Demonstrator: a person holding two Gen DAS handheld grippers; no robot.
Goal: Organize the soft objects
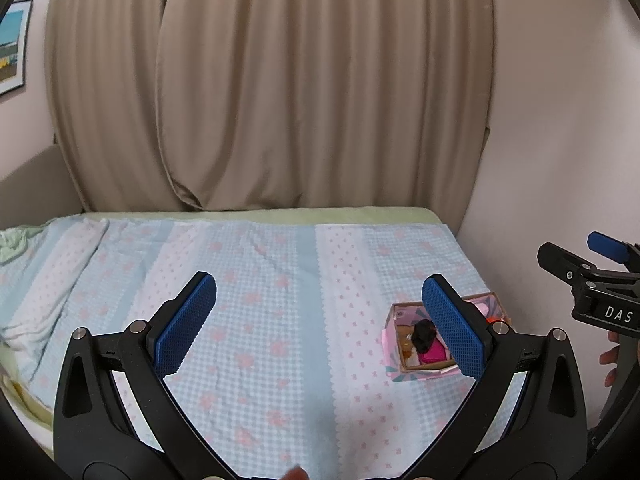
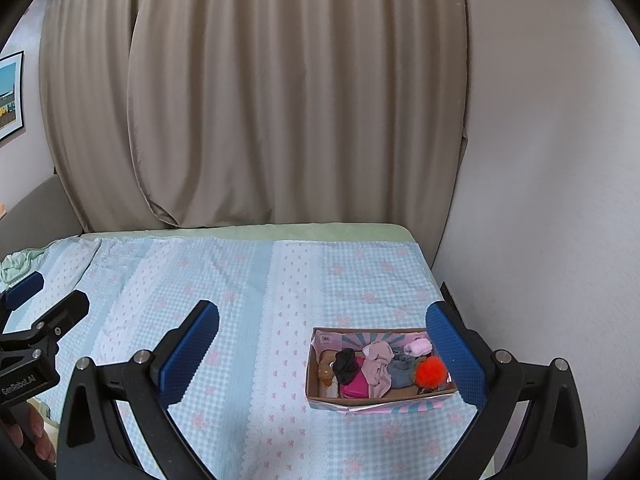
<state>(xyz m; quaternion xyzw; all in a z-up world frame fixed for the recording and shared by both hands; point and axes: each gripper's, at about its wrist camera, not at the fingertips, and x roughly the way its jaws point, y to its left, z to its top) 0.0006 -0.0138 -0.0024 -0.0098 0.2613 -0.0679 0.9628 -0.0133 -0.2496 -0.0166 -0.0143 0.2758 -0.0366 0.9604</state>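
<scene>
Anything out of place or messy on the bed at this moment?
Nothing much. The soft items, including an orange pompom and black scrunchie, all sit inside the box. Both grippers, left and right, are open and empty. Only a bunched green cloth lies at the bed's far left edge.

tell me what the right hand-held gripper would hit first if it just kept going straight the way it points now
Probably the checked bedspread. The right hand-held gripper, open and empty, aims across the bed; its line seems to pass left of the cardboard box of soft items, with the beige curtain behind. Depth is unclear.
</scene>
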